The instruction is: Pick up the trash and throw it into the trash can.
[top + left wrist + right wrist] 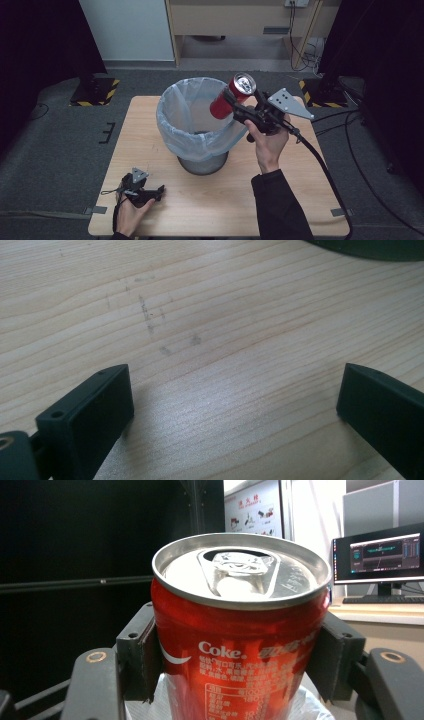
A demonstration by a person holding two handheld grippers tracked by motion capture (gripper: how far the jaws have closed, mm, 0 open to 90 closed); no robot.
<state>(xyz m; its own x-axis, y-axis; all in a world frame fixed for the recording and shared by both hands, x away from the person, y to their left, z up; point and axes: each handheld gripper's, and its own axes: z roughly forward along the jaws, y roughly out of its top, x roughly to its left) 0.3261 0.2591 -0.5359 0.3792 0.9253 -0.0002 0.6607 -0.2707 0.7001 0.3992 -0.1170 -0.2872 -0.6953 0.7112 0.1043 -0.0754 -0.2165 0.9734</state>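
A red Coke can (231, 96) hangs tilted over the right rim of a grey bin (202, 162) lined with a clear plastic bag (186, 115). My right gripper (239, 106) is shut on the can, one jaw on each side of the can (235, 645), whose silver top faces the camera. The left gripper (161, 190) rests low on the wooden table (280, 215) near its front left corner. It is open, with bare wood between its fingers (95, 415).
The bin stands at the middle of the table. Black cables trail from the right gripper off the table's right side. A dark carpet surrounds the table. A monitor (380, 555) on a desk shows behind the can in the right gripper view.
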